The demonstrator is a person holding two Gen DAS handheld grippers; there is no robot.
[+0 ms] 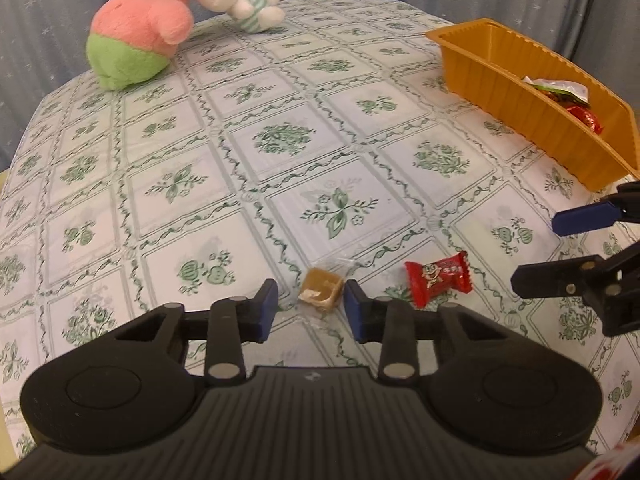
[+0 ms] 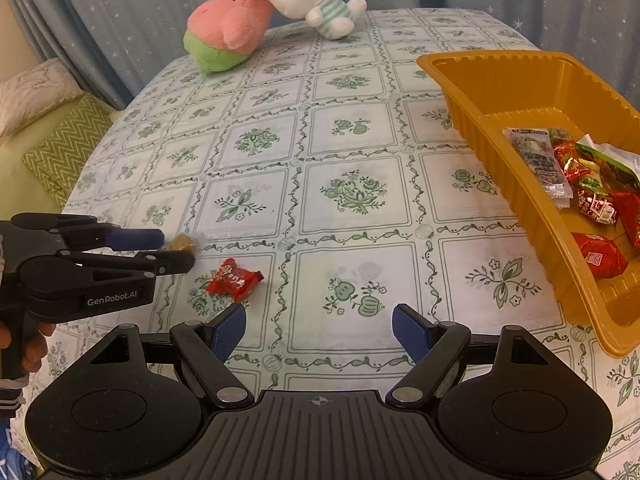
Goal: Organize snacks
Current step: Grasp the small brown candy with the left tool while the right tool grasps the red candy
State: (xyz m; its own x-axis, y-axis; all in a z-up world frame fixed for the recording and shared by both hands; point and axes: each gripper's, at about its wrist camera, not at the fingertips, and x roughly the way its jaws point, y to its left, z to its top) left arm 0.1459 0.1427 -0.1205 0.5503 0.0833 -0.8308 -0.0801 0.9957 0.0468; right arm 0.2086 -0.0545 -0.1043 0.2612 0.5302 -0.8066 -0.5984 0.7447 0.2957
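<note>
L gripper [image 1: 310, 294] narrow, caramel candy [image 1: 322, 290] betw its pads; right pad touches it, left pad clear w/ a gap. Red candy [image 1: 438, 280] on tablecloth [image 1: 280, 168] just right of it. R gripper [image 2: 318, 326] wide, empty, orange tray [image 2: 500, 148] w/ snacks to its right.

A table in a green-patterned cloth [image 2: 352, 196] bears two plush toys [image 2: 276, 12], an orange tray [image 2: 500, 120], a brown candy [image 1: 322, 290] and a red candy [image 2: 236, 280].
</note>
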